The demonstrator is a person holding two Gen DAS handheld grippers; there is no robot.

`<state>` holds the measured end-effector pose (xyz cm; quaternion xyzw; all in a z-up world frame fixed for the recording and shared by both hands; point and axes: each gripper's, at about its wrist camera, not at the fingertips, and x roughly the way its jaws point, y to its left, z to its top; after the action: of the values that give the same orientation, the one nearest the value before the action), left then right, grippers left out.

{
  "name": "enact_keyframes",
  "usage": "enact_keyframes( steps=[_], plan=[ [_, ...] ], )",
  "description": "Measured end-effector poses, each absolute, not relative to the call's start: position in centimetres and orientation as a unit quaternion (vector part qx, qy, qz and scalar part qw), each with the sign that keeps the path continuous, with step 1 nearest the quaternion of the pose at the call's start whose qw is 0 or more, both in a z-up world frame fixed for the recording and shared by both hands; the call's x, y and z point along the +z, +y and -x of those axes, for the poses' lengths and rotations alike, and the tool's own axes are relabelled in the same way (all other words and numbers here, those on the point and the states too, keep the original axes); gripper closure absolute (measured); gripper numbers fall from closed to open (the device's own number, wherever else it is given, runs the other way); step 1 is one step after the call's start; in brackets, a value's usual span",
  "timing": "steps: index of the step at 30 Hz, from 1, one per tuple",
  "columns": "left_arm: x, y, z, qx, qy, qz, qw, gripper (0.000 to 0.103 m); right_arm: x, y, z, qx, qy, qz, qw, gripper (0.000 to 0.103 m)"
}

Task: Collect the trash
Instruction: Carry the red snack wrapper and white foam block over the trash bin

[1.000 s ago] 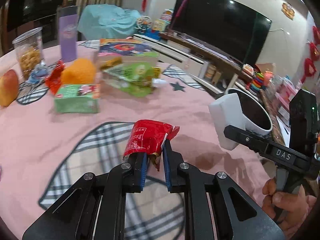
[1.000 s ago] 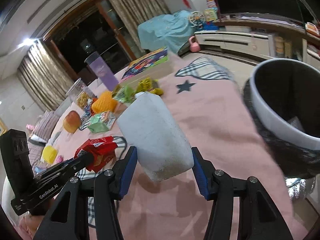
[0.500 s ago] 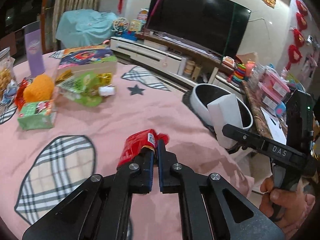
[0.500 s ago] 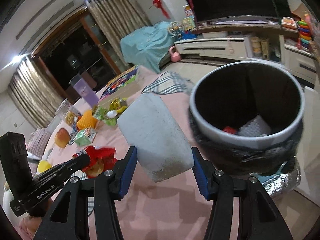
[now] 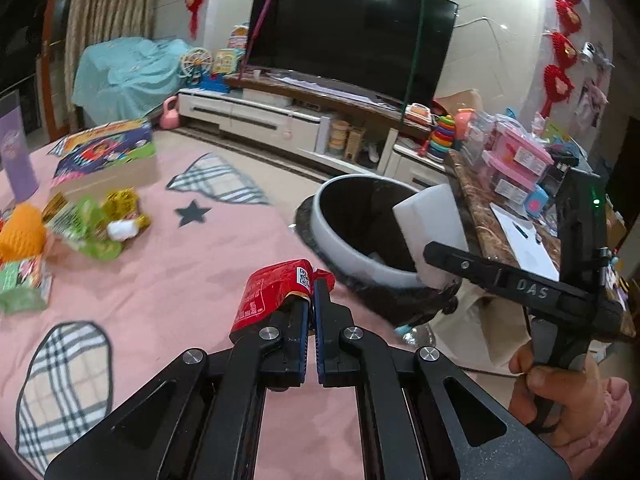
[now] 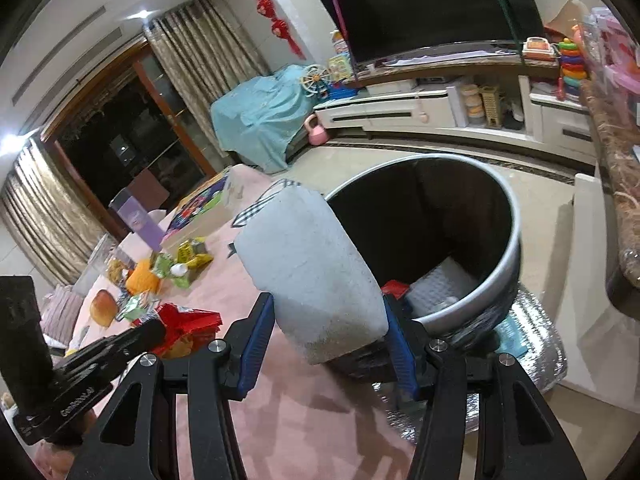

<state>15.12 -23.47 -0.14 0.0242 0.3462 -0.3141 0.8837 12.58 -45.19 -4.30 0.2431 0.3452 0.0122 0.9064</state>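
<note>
My left gripper (image 5: 311, 298) is shut on a crumpled red snack wrapper (image 5: 268, 296), held above the pink tablecloth (image 5: 168, 280) near the table's edge. My right gripper (image 6: 328, 320) is shut on a white foam block (image 6: 312, 276), held at the near rim of the white trash bin (image 6: 514, 256). The bin has a black liner and holds a red scrap (image 6: 394, 289) and white paper (image 6: 438, 286). In the left wrist view the block (image 5: 432, 228) hangs over the bin (image 5: 348, 248), and the wrapper also shows in the right wrist view (image 6: 188, 322).
More litter lies far left on the table: green wrappers (image 5: 86, 224), an orange ball (image 5: 20, 232), a green box (image 5: 20, 284), a picture box (image 5: 108, 152) and a purple cup (image 5: 16, 156). A TV stand (image 5: 280, 116) and a cluttered counter (image 5: 516, 184) stand beyond.
Both grippers moved right toward the bin with their loads. The foam block went from over the table to over the bin's rim. The bin now fills more of both views.
</note>
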Motion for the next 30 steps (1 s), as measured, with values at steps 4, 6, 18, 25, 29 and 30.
enact_keyframes(
  steps=[4,6,18,25,29,30],
  plan=[
    [0.4,-25.2,-15.6,-0.326,0.341,-0.031,0.881,0.101,-4.5,-46.5,-12.8,0.0,0.35,-0.241,0.905,0.048],
    [0.6,-26.2,-15.8,-0.332,0.338,-0.034,0.88,0.101,-4.7,-47.3,-12.9,-0.004,0.352,-0.245,0.903,0.048],
    [1.2,-30.5,-17.2,-0.357,0.328,-0.042,0.874,0.101,-4.8,-50.7,-13.9,-0.027,0.356,-0.247,0.901,0.048],
    [1.2,-33.0,-17.9,-0.372,0.329,-0.053,0.866,0.101,-4.7,-51.8,-14.8,-0.035,0.362,-0.242,0.9,0.048],
    [0.9,-33.9,-18.2,-0.374,0.334,-0.057,0.863,0.101,-4.7,-52.2,-15.4,-0.036,0.366,-0.238,0.899,0.045],
    [0.8,-34.0,-18.3,-0.374,0.337,-0.057,0.862,0.101,-4.6,-52.3,-15.5,-0.038,0.367,-0.236,0.899,0.045]
  ],
)
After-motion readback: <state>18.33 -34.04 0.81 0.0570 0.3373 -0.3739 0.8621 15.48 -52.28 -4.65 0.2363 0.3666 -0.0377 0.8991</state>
